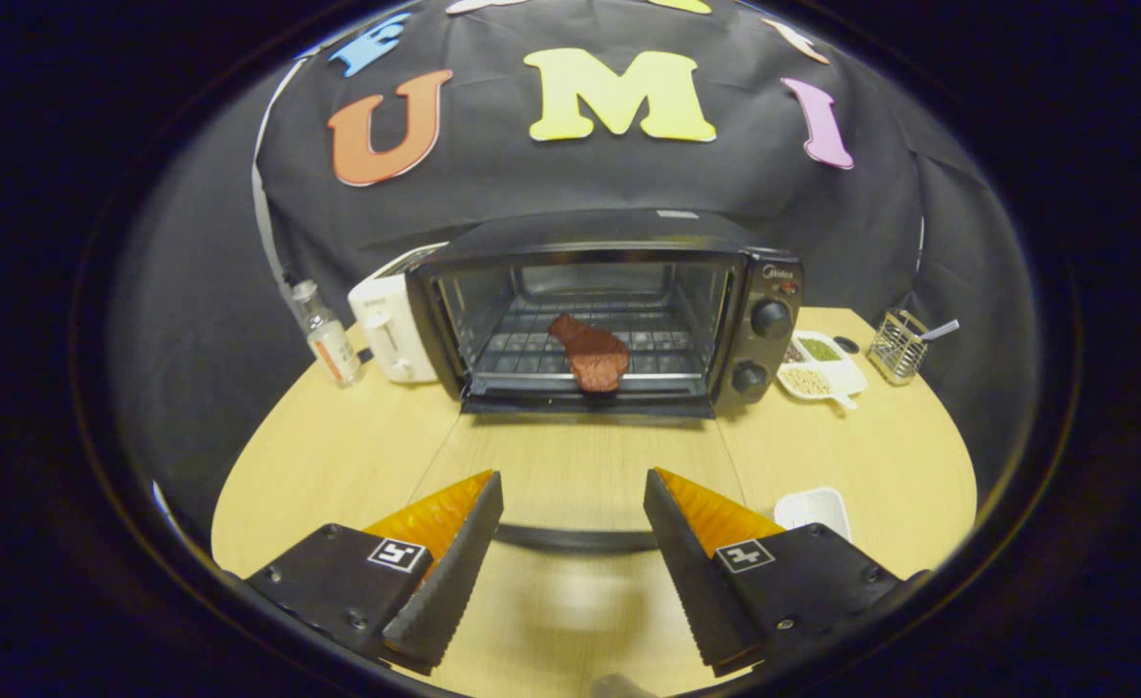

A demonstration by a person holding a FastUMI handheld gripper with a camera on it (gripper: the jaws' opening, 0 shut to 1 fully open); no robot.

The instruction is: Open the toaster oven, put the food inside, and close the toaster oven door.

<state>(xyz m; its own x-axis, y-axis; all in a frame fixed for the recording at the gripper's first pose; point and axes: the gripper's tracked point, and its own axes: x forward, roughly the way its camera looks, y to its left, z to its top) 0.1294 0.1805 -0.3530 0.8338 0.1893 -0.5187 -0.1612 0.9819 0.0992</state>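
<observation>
Fingers spread wide, gripping nothing, over the tabletop (337, 465).

The gripper (573, 485) hovers with the door handle (575, 538) lying across between its fingers (the door is down flat). Well beyond, the oven (609, 310) stands open, the meat (591, 353) on its rack near the front. A white dish (812, 506) sits beside the right finger.

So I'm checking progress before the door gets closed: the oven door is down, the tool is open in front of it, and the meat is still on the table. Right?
Not quite. In the gripper view the meat already lies on the rack inside the toaster oven, not on the table. The rest holds: the oven door is down, its handle between the fingers, and the tool is open in front of the oven.
</observation>
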